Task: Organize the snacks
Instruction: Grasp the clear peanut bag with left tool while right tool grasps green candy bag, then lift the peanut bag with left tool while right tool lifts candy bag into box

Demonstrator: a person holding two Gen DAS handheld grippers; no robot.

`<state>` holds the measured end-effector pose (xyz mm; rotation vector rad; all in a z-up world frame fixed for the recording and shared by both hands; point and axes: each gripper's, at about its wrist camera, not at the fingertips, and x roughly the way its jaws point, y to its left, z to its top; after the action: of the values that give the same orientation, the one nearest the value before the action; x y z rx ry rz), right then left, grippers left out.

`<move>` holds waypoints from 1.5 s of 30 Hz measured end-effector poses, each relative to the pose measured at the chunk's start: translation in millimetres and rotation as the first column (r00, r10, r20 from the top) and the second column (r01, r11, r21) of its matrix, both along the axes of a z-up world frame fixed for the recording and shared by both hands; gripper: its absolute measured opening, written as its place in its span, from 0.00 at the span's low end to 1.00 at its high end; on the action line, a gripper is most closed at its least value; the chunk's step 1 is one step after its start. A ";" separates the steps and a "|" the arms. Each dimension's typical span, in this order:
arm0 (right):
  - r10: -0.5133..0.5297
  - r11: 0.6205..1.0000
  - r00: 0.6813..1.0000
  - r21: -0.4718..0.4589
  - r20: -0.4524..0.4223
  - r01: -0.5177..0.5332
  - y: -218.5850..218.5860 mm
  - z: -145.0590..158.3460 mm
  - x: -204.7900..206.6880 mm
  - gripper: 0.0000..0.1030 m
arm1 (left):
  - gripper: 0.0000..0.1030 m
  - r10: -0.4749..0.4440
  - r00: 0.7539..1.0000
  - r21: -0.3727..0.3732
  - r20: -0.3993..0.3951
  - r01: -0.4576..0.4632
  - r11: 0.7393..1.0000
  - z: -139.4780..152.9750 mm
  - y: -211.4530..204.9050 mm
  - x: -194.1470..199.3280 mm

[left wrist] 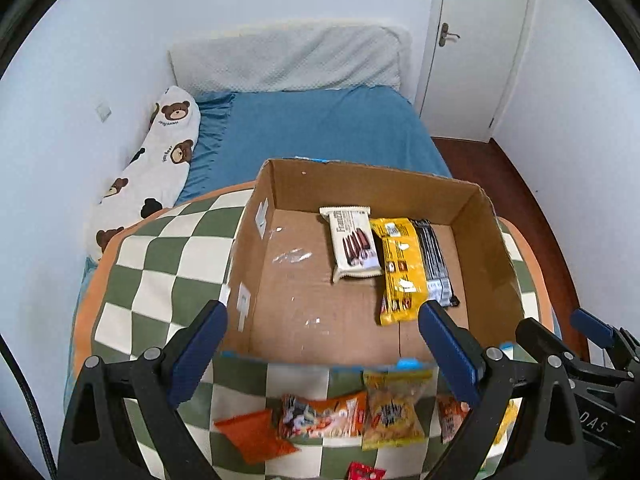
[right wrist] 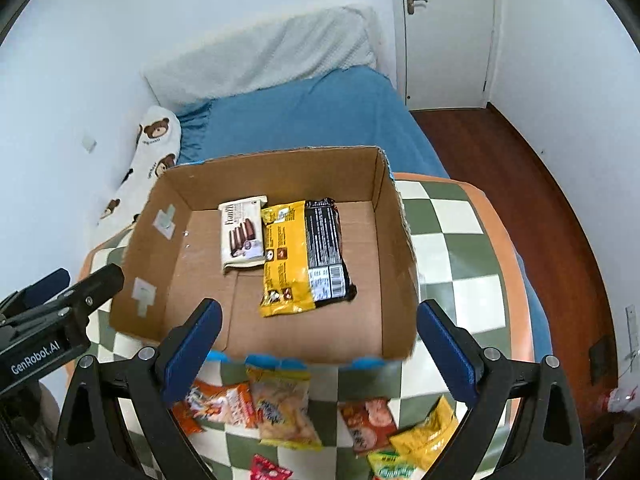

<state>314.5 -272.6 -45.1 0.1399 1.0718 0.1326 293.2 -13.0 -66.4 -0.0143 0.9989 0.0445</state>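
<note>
An open cardboard box (left wrist: 484, 248) (right wrist: 396, 256) stands on a green-and-white checked cushion (left wrist: 168, 256) (right wrist: 456, 264). Inside lie a white wafer pack (left wrist: 354, 244) (right wrist: 242, 236), a yellow pack (left wrist: 400, 272) (right wrist: 286, 258) and a black pack (left wrist: 436, 264) (right wrist: 326, 248), side by side. Loose snack bags lie in front of the box: an orange bag (left wrist: 324, 416) (right wrist: 224, 400), a yellow chip bag (left wrist: 394, 408) (right wrist: 286, 408) and others (right wrist: 370, 424). My left gripper (left wrist: 322, 348) and right gripper (right wrist: 318, 344) are both open and empty, above the box's near edge.
The cushion lies on a bed with a blue sheet (left wrist: 320, 128) (right wrist: 312, 116). A bear-print pillow (left wrist: 160, 160) lies against the left wall. A white door (left wrist: 476, 40) and wooden floor (right wrist: 520, 168) are to the right.
</note>
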 end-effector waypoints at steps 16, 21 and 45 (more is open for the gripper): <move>-0.139 0.973 0.888 0.109 -0.438 0.206 -60.2 -121.4 -162.3 0.97 | 0.95 -0.011 0.922 -0.004 -0.388 0.010 1.000 -146.2 8.5 -115.4; -0.263 0.919 0.783 0.102 -0.564 0.382 -100.5 -176.7 -202.4 0.97 | 0.95 -0.038 0.886 -0.023 -0.462 0.031 0.999 -180.0 -14.2 -116.4; -0.145 0.989 0.833 -0.053 -0.534 0.138 -92.8 -224.1 -138.0 0.51 | 0.48 -0.154 0.858 -0.110 -0.491 0.114 0.987 -232.5 -106.1 -27.6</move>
<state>176.5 -365.5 -269.2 0.2556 1.6213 -0.0552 265.6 -119.1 -298.9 -0.0034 1.5205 -0.1261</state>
